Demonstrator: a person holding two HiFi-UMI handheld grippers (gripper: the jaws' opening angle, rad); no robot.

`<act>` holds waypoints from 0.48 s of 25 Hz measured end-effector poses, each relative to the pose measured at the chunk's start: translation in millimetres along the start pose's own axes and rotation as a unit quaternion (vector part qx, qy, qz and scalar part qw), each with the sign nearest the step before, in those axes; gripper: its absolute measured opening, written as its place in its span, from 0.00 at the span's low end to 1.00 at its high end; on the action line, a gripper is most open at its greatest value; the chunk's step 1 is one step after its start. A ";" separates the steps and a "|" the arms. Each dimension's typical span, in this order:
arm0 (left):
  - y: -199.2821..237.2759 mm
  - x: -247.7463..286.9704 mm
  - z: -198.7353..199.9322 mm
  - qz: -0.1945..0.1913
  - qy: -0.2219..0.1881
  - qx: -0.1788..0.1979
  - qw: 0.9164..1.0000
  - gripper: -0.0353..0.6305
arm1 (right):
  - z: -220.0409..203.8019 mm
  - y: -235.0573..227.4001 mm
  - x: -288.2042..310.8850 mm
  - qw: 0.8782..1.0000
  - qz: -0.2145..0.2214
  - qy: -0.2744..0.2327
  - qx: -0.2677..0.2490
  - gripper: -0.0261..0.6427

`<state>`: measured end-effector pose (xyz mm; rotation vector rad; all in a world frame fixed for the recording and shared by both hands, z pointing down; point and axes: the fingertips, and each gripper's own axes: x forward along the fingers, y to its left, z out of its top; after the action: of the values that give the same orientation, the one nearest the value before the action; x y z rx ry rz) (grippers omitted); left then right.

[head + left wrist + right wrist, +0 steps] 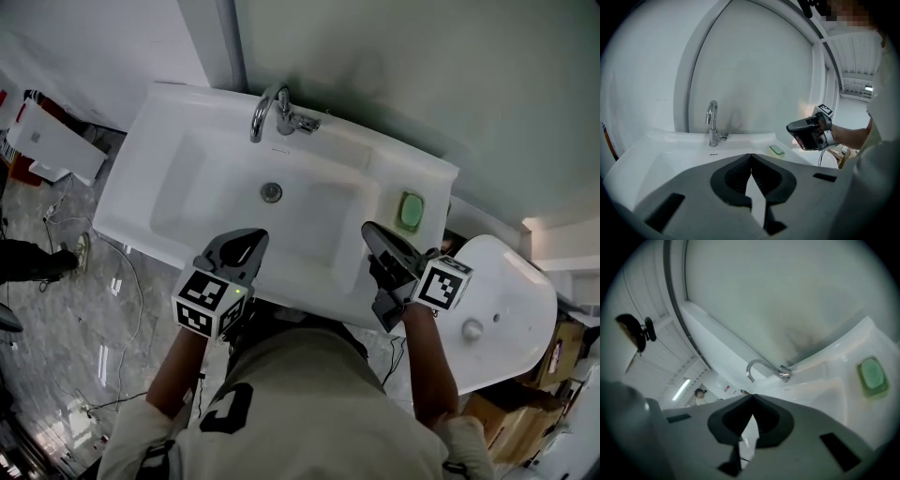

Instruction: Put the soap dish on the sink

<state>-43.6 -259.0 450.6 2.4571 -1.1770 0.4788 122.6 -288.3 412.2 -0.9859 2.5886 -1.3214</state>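
Shut tight with nothing between its jaws, the right gripper (373, 232) hangs above the front edge of the sink (178, 122), toward that edge's right end. Its own view shows the two dark tips (752, 396) meeting at a point, with only the white bowl beyond them. The left gripper's view catches it from the side (792, 127), raised in the air over the right part of the sink and clear of everything.

The left gripper (253, 236) is closed too, its tips (751, 155) pressed together and holding nothing. It sits over the front edge of the sink, left of the middle, and points across the bowl toward the back edge.

The soap dish (410, 212) is green and lies flat on the sink's right-hand ledge, between the bowl and the right edge and nearer the back right corner than the front. It shows small and low beside the bowl in the left gripper's view (777, 149) and at the far right in the right gripper's view (872, 373). Neither gripper touches it; the right one is near it, the left one well apart.

At the middle of the back edge stands a chrome faucet (272, 111), and the drain (271, 192) lies in the bottom of the bowl. Beyond the sink's right edge, lower down, rests a second white basin (506, 291).
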 end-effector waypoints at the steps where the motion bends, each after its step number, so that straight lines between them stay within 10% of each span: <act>1: 0.9 -2.4 -1.6 0.000 -0.002 0.001 1.000 0.08 | -1.6 13.8 3.6 1.000 0.028 -0.006 0.013 0.05; 12: -1.3 -18.6 -6.0 -0.012 -0.012 -0.019 1.000 0.08 | -20.4 74.1 18.0 0.992 0.113 -0.007 0.053 0.05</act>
<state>-54.4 -243.1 447.1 2.4468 -1.1547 0.4181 63.7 -252.9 373.5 -0.6598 2.5004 -1.3682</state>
